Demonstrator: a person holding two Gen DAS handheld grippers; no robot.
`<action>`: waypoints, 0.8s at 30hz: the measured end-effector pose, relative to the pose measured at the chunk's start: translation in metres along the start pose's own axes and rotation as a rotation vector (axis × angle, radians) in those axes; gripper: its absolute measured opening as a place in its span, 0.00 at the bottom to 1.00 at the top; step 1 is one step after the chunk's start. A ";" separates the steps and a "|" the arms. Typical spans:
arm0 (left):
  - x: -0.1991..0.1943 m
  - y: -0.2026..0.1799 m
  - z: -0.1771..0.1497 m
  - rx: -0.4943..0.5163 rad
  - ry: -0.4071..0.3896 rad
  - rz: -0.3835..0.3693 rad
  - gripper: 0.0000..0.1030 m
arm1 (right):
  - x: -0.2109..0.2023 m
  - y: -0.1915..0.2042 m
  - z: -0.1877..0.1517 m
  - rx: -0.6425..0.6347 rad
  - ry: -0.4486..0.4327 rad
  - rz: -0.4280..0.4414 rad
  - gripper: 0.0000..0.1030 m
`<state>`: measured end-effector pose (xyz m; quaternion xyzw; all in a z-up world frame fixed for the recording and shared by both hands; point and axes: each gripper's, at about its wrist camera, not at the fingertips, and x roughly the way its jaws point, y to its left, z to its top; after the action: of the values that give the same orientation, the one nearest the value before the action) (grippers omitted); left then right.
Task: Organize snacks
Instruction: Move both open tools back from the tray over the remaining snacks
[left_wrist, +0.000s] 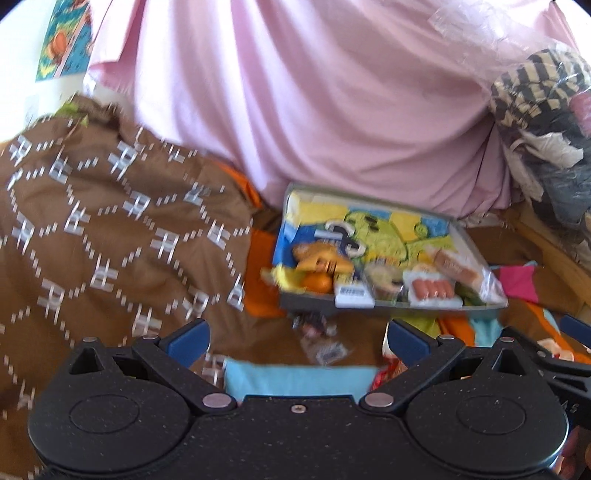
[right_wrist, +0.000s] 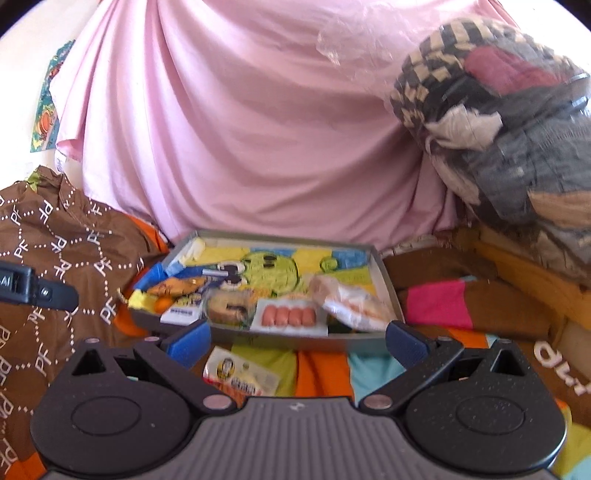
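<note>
Two grippers hang wide open and empty: the left gripper (left_wrist: 297, 338) and the right gripper (right_wrist: 297, 338). Most snacks already crowd the near edge of the grey tray (right_wrist: 388, 280) at twelve o'clock. One yellow snack packet (right_wrist: 240, 374) lies loose on the bedding, just short of the tray. Soft, uneven bedding could tilt the tray and spill the sausage pack (right_wrist: 289, 315) if either gripper presses on the rim.

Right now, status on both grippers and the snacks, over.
Left gripper open, empty. Right gripper open, empty. Tray holds several snacks; yellow packet lies loose before it. Path clear.
</note>
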<state>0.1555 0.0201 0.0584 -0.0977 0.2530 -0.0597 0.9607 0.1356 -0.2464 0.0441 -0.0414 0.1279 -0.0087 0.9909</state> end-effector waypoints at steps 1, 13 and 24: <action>0.000 0.002 -0.004 -0.007 0.014 0.001 0.99 | -0.001 0.000 -0.002 0.005 0.012 -0.002 1.00; 0.004 0.012 -0.049 0.017 0.120 0.021 0.99 | -0.001 0.018 -0.045 -0.015 0.236 0.063 1.00; 0.008 0.015 -0.063 0.025 0.194 0.038 0.99 | -0.005 0.030 -0.070 -0.034 0.359 0.085 1.00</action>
<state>0.1320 0.0231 -0.0018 -0.0747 0.3458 -0.0536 0.9338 0.1135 -0.2221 -0.0250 -0.0504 0.3046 0.0278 0.9507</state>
